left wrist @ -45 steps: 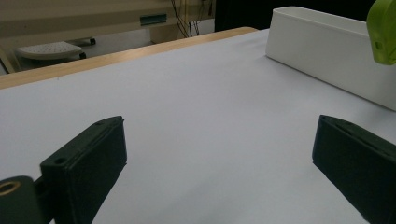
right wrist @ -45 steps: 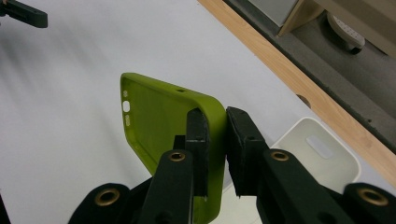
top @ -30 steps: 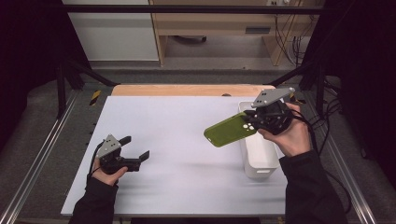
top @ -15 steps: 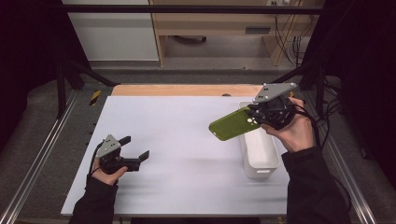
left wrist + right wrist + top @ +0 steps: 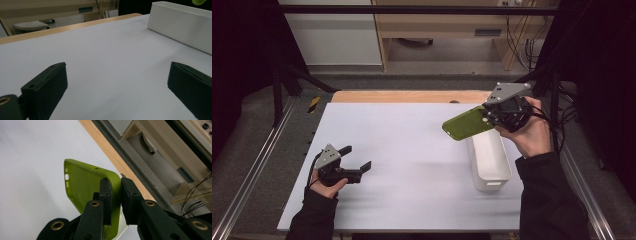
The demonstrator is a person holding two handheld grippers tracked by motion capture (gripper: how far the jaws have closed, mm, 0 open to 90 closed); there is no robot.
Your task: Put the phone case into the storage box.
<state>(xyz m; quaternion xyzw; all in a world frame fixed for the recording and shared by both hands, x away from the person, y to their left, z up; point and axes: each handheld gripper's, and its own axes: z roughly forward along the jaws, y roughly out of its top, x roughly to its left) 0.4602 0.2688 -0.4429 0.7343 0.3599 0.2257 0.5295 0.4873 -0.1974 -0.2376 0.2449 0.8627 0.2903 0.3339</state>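
Observation:
A lime-green phone case hangs in the air above the right side of the white table, held by one edge. My right gripper is shut on the phone case, its two black pads pinching the case's side wall. Just below it stands a narrow white bin. My left gripper rests low on the table at the left, open, with bare table between its fingers. The white bin lies far ahead of it.
A wooden strip borders the table's far edge. Metal rails run along both sides. Beyond the table stand a wooden bench and hanging cables.
My right hand has lifted the green case a little up and toward the far side, above the bin's far end. My left gripper has stayed in place.

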